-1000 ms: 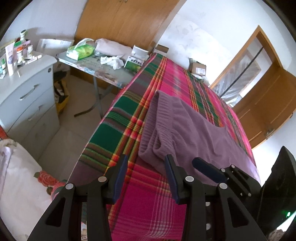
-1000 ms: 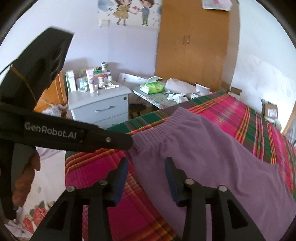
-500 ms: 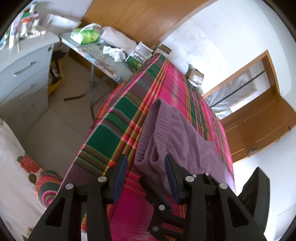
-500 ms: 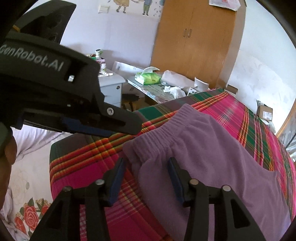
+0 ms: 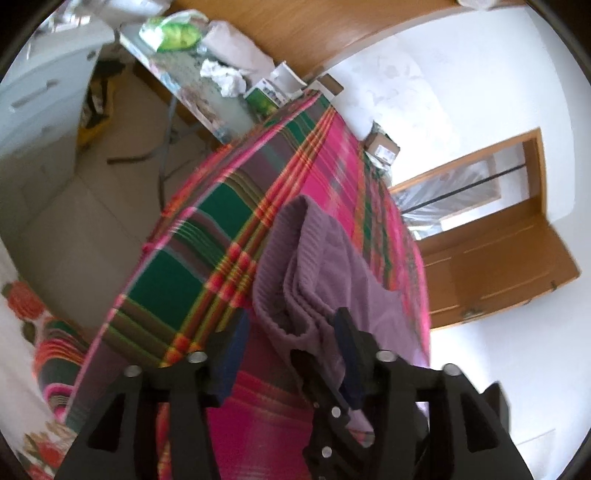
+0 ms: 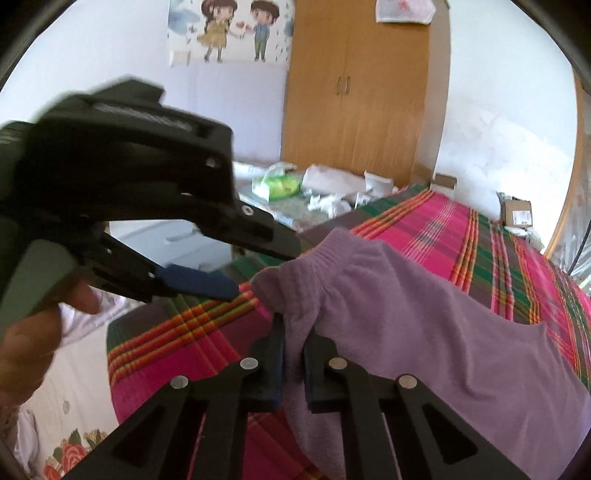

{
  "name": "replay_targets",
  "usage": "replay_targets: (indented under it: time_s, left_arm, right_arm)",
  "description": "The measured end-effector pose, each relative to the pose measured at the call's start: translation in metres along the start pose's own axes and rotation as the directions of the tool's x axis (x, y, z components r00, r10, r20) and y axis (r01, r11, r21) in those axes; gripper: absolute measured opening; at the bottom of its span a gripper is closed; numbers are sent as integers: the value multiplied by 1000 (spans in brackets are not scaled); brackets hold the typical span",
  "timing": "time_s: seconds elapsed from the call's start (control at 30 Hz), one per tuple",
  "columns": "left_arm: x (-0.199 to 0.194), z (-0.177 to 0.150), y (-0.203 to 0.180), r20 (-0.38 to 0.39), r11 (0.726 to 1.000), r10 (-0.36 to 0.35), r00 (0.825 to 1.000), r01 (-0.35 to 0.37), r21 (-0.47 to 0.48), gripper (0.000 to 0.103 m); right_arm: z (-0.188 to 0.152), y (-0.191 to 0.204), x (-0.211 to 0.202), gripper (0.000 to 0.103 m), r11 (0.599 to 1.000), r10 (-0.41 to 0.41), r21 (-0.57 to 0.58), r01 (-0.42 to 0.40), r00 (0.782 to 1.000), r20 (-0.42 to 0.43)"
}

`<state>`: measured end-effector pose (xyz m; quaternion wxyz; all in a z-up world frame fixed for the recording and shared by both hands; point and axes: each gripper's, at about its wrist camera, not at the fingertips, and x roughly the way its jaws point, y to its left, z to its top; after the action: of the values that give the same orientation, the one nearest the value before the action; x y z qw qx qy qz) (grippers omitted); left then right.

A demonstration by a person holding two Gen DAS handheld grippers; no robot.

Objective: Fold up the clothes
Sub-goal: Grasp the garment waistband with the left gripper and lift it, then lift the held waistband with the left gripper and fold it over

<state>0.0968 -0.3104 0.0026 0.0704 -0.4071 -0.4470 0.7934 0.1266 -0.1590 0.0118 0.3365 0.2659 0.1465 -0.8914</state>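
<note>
Purple knit trousers lie on a pink and green plaid sheet; they also show in the left wrist view. My right gripper is shut on the near edge of the waistband and lifts it a little. My left gripper is open, its jaws either side of the waistband's ribbed corner. In the right wrist view the left gripper comes in from the left, its blue pad beside the corner of the cloth. The trouser legs run away to the right.
A folding table with a green wipes pack and tissues stands past the bed's far corner. White drawers stand at the left. A wooden wardrobe and a door lie behind. A cardboard box rests by the wall.
My right gripper has closed on the waistband edge and raised it. My left gripper has moved in, so the waistband corner now sits between its open jaws.
</note>
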Motion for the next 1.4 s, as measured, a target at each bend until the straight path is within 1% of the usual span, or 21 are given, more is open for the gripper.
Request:
replay_targets:
  time_s: [0.03,0.13,0.23,0.37,0.43,0.5,0.57,0.63,0.73,0.77,0.8,0.9,0.97,1.0,1.03,1.1,1.27,1.4]
  left_arm:
    - [2,2,1,-9,1000,-13,1000,13,-16,63]
    - [5,9,-2,-22,999,-40,999,39,-38,63]
    - [11,13,-3,-51,994,-89,995,85,-69,63]
    - [22,18,-8,-79,991,-109,991,103,-84,63]
    - [30,22,-9,-103,991,-108,989,99,-85,63]
    - [38,25,-7,-121,990,-105,987,92,-110,63]
    - [44,28,-7,-137,987,-122,983,105,-125,63]
    - [48,30,-9,-134,985,-122,983,104,-136,63]
    - [55,35,-16,-141,986,-133,981,117,-116,61]
    - [57,36,-18,-142,985,-142,980,126,-115,60]
    - [59,38,-19,-134,982,-162,978,147,-117,55]
    - [65,43,-19,-126,981,-168,978,153,-121,46]
    - [68,46,-21,-134,983,-164,977,152,-101,36]
    - [70,47,-21,-138,986,-152,979,141,-86,27]
    - [71,49,-22,-141,989,-139,980,130,-71,21]
    - [74,51,-21,-142,990,-135,981,127,-62,20]
    - [74,59,-16,-133,991,-126,983,119,-57,18]
    - [74,63,-14,-127,992,-120,985,115,-41,16]
  right_arm:
    - [2,0,-2,8,1000,-3,-3,3,1000,12]
    - [2,0,-8,8,1000,5,-7,-4,1000,30]
    - [0,0,-10,8,1000,13,-13,-13,999,35]
    - [1,-3,-17,8,1000,19,-12,-18,998,58]
    - [1,-5,-21,8,1000,26,-4,-26,997,66]
    - [0,-6,-24,8,1000,31,3,-31,997,71]
    - [-3,-6,-29,8,999,41,11,-42,996,75]
    - [-3,-7,-31,8,999,49,17,-50,996,76]
    - [-2,-7,-31,8,998,58,26,-60,996,71]
    - [-1,-8,-30,8,998,60,29,-62,996,71]
    - [0,-9,-29,8,998,61,30,-63,996,70]
    - [3,-12,-22,8,997,64,33,-66,996,63]
    - [4,-13,-18,8,997,65,35,-67,996,56]
    - [5,-13,-17,8,997,67,38,-69,996,52]
    - [6,-13,-15,8,996,71,41,-73,996,46]
    - [9,-12,-11,7,996,74,46,-76,997,34]
    - [15,-2,2,6,999,41,7,-41,999,8]
    - [18,-6,9,6,997,72,40,-72,997,-3]
